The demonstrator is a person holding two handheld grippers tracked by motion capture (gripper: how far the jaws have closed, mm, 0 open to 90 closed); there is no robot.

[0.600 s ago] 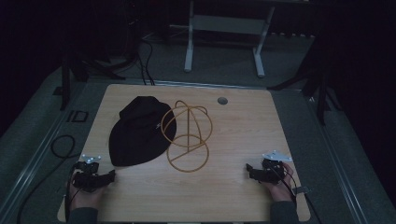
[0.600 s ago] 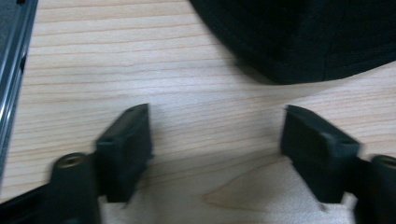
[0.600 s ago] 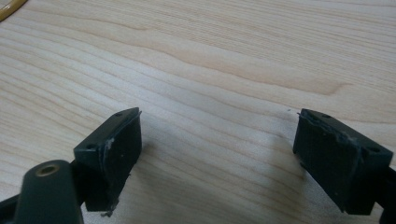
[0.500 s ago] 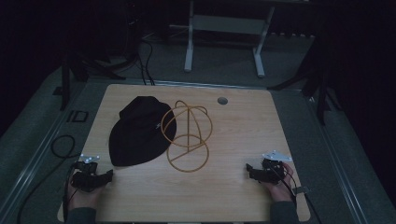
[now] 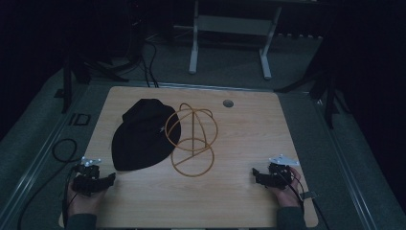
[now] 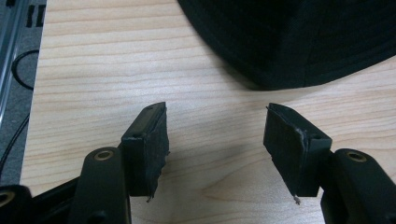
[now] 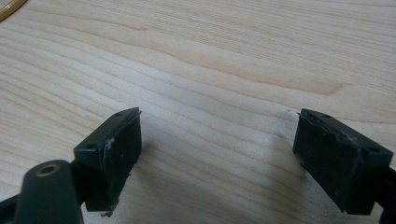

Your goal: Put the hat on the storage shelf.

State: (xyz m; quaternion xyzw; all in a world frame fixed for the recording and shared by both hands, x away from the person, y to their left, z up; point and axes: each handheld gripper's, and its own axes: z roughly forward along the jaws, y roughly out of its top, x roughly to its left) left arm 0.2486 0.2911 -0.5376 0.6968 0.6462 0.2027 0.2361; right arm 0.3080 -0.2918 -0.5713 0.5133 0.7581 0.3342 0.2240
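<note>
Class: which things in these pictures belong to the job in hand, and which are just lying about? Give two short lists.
In the job: black hat, wire stand, left gripper, right gripper, both open and holding nothing.

Lying about: floor cable, metal frame behind the table.

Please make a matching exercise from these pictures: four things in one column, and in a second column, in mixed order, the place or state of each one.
Things:
1. black hat
2. wire hat stand
3. left gripper
4. right gripper

Places or states:
A. jaws open over bare wood, near right corner of the table
B. lies flat, left of centre
C. open, its tips pointing at the hat's edge
D. stands mid-table, its ring against the hat

Pairs: 1-B, 2-D, 3-C, 4-A
</note>
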